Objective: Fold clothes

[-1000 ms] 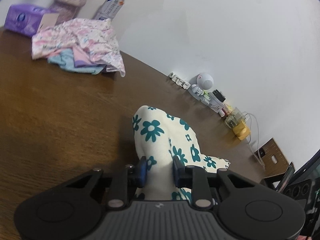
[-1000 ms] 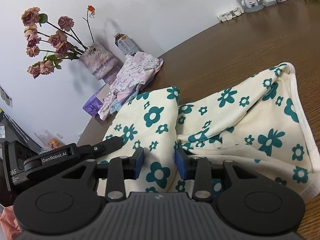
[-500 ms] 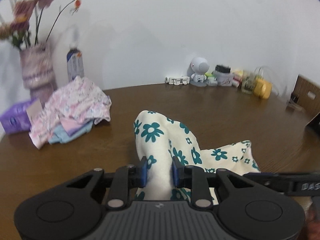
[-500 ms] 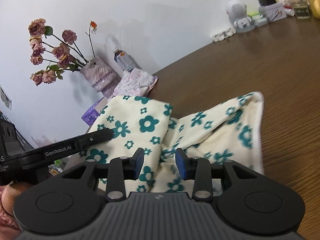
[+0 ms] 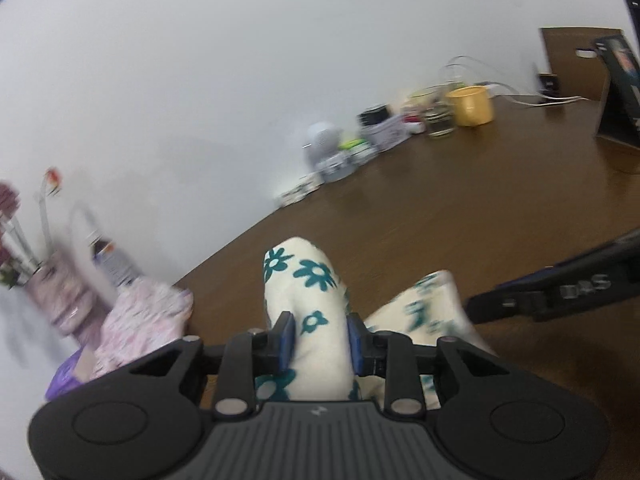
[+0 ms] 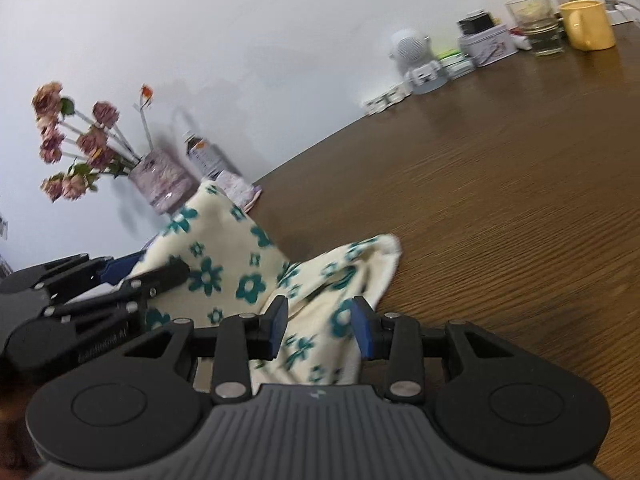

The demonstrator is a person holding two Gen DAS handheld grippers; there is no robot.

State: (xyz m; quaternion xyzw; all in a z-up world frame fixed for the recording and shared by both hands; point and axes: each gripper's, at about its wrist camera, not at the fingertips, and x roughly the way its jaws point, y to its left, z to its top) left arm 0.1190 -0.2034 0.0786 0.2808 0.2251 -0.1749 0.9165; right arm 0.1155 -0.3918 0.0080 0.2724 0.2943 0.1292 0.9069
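Note:
A cream cloth with teal flowers (image 5: 308, 280) hangs bunched between both grippers above the brown table (image 6: 500, 200). In the left wrist view my left gripper (image 5: 320, 340) has a thick fold of it between its blue pads, which touch the fabric while the jaws are opening slightly. My right gripper (image 6: 320, 328) is shut on another part of the same cloth (image 6: 224, 256), whose free end droops onto the wood. The left gripper's fingers (image 6: 172, 274) show at the cloth's left side, and the right gripper's body (image 5: 560, 288) shows at the right.
A pile of pink patterned clothes (image 5: 148, 320) and a purple tissue pack (image 5: 68, 372) lie at the left. A vase of flowers (image 6: 160, 176) and a bottle (image 6: 204, 156) stand behind. A white robot toy (image 6: 416, 56), a glass (image 6: 538, 24) and a yellow mug (image 6: 586, 24) line the wall.
Both grippers have carried the cloth across the table and slightly up. The left wrist has rolled. The cloth, earlier spread on the wood, now hangs gathered between them.

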